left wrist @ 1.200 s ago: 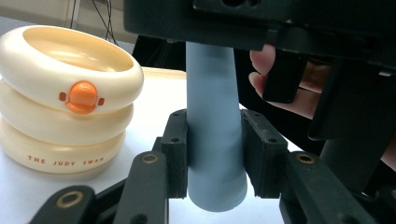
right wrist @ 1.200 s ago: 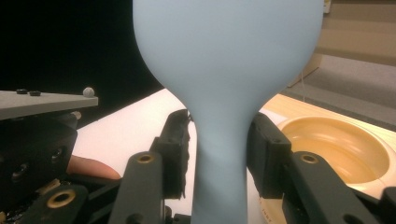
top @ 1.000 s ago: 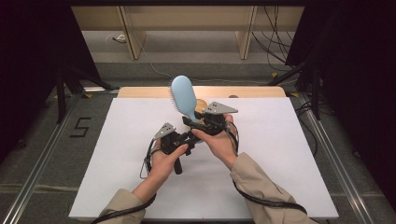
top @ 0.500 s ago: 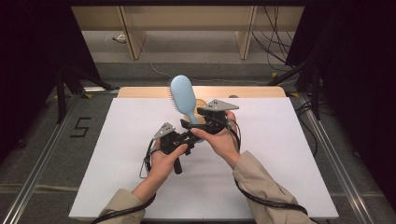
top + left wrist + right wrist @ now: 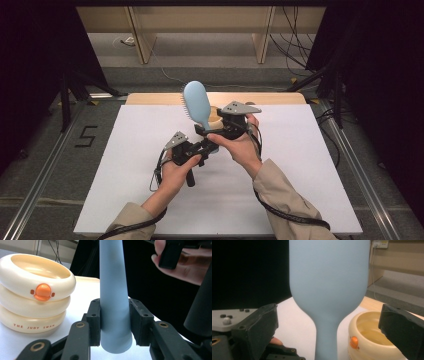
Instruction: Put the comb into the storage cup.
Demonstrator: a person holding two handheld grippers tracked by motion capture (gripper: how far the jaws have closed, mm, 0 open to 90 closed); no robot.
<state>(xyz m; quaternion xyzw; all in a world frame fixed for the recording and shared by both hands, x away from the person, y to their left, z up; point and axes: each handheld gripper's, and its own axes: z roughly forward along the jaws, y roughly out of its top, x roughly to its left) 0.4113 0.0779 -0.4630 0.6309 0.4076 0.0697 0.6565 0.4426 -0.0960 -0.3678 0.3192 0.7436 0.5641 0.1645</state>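
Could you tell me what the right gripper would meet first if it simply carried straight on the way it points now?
Most likely the pale blue hairbrush: its neck stands between the right gripper's open jaws, which have just been opening. The left gripper holds the handle. The cream ringed holder sits lower, behind; depth is unclear.

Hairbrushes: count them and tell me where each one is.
1. The light blue hairbrush stands upright above the white table, its handle clamped in the left gripper. The right gripper has just been opening; its jaws stand apart around the neck.
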